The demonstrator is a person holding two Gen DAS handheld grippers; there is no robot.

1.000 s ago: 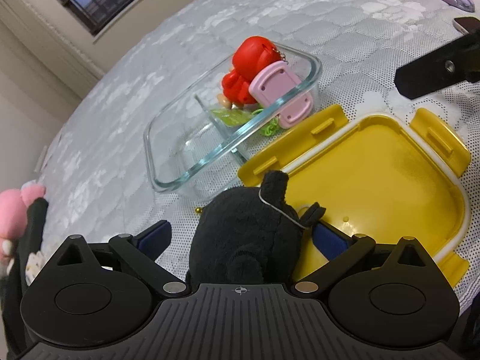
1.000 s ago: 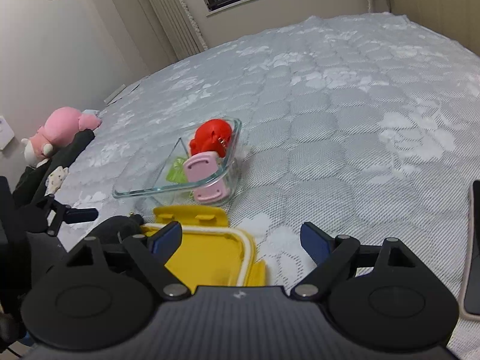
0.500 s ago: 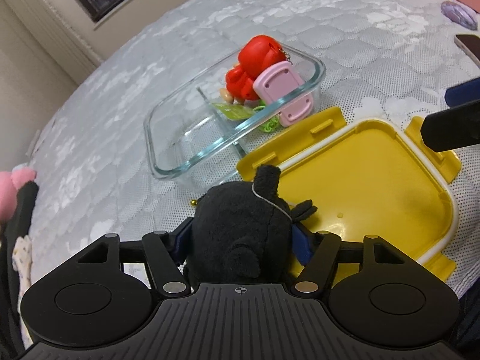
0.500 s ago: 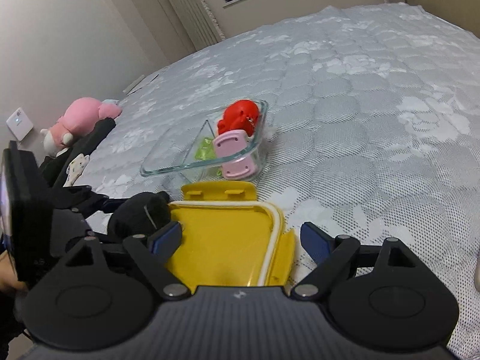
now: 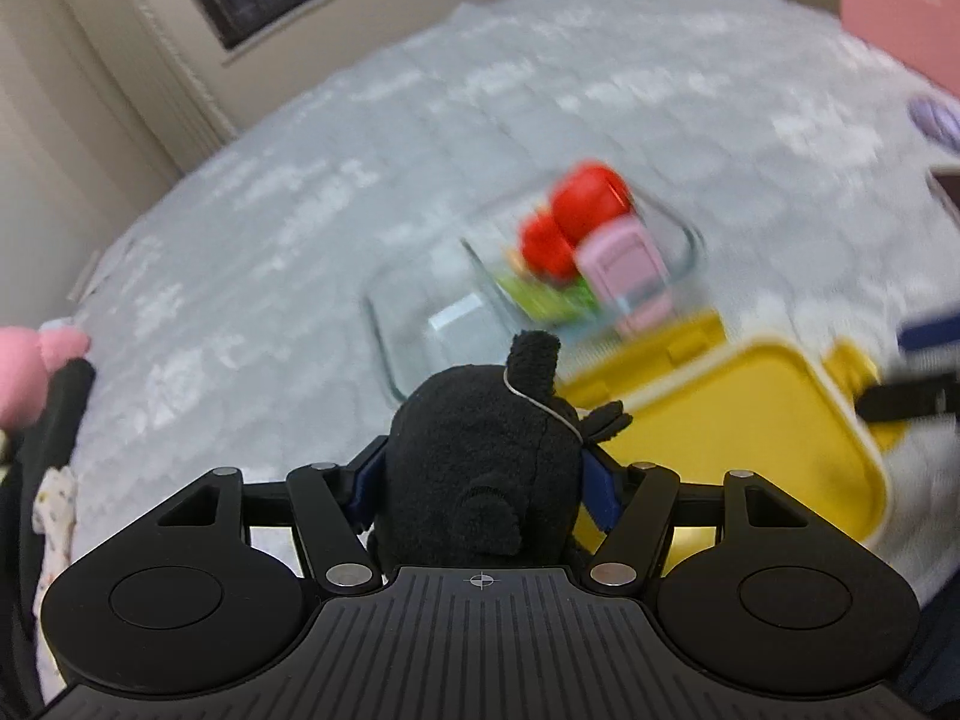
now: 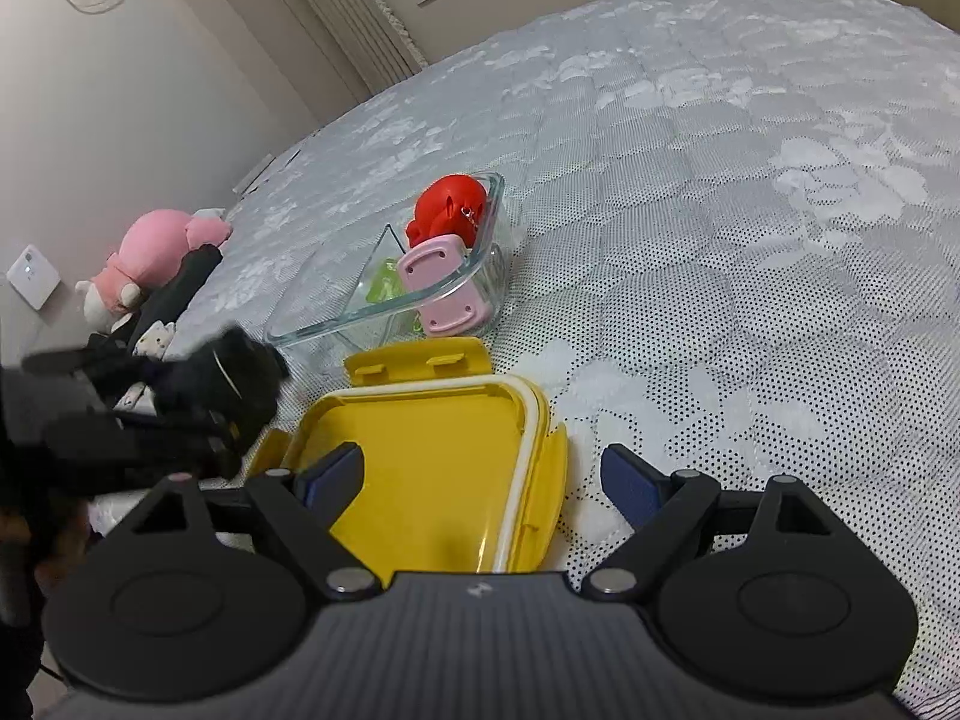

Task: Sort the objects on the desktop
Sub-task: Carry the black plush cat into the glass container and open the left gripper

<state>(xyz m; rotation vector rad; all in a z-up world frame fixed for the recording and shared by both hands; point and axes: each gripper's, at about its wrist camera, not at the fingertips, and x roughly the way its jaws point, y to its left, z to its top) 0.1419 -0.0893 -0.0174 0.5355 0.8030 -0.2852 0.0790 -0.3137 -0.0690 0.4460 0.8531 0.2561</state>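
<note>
My left gripper [image 5: 483, 474] is shut on a black plush toy [image 5: 480, 462] and holds it above the bed, just short of the glass container [image 5: 396, 354]; the toy also shows in the right wrist view [image 6: 228, 378]. The glass container [image 6: 336, 327] holds a red toy [image 6: 450, 210], a pink clip case [image 6: 441, 282] and green bits [image 6: 381, 285]. The yellow lid [image 6: 432, 468] lies upside down in front of it. My right gripper [image 6: 480, 474] is open and empty, above the lid.
A pink plush [image 6: 150, 252] and dark cloth [image 6: 180, 288] lie at the bed's left edge. A wall socket [image 6: 33, 276] is at far left. A pink box [image 5: 900, 6] and a lilac object [image 5: 939, 120] are at the far right of the quilted bed [image 6: 720, 240].
My left gripper closed on the black plush and lifted it off the bed, towards the glass container. My right gripper moved closer over the yellow lid and stayed open.
</note>
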